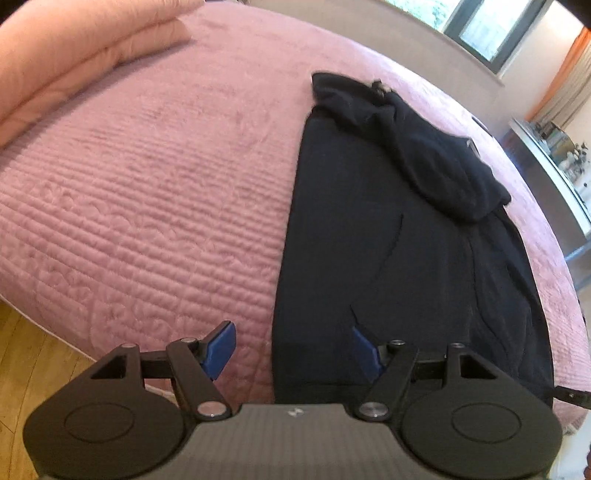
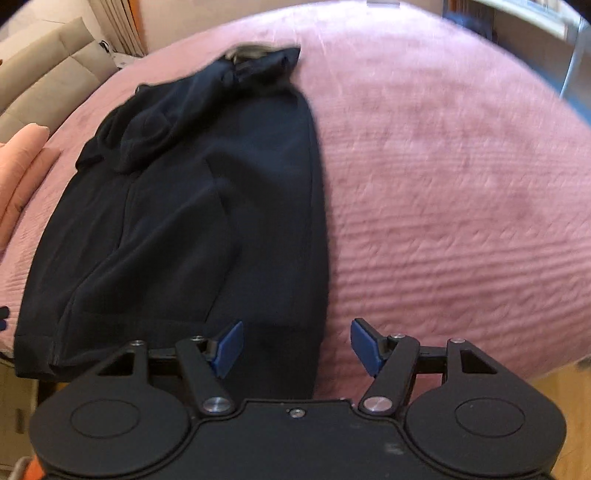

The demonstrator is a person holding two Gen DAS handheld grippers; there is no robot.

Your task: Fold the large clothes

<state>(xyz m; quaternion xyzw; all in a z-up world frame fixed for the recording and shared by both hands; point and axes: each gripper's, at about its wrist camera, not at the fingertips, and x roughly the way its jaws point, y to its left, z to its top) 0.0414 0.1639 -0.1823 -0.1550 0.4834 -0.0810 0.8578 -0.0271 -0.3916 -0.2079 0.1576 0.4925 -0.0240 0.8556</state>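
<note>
Both hand-held grippers hang over the near hem of the dark garment (image 1: 388, 229) with their blue pads spread wide and nothing clamped: the left gripper (image 1: 295, 349) straddles the garment's left edge, one pad over the pink quilted bedspread (image 1: 147, 177), the other over dark cloth; the right gripper (image 2: 297, 347) straddles its right edge the same way. The garment lies lengthwise on the bedspread, folded into a long narrow panel, with a bunched hood or sleeve piled at its far end. Only the left wrist view shows the folded peach duvet (image 1: 74, 51) far left of the garment, a window (image 1: 487, 26) beyond it and a cluttered shelf (image 1: 554, 155) to its right. Only the right wrist view shows a beige padded headboard (image 2: 55, 62) beyond the garment's left side, and it is motion-blurred.
</note>
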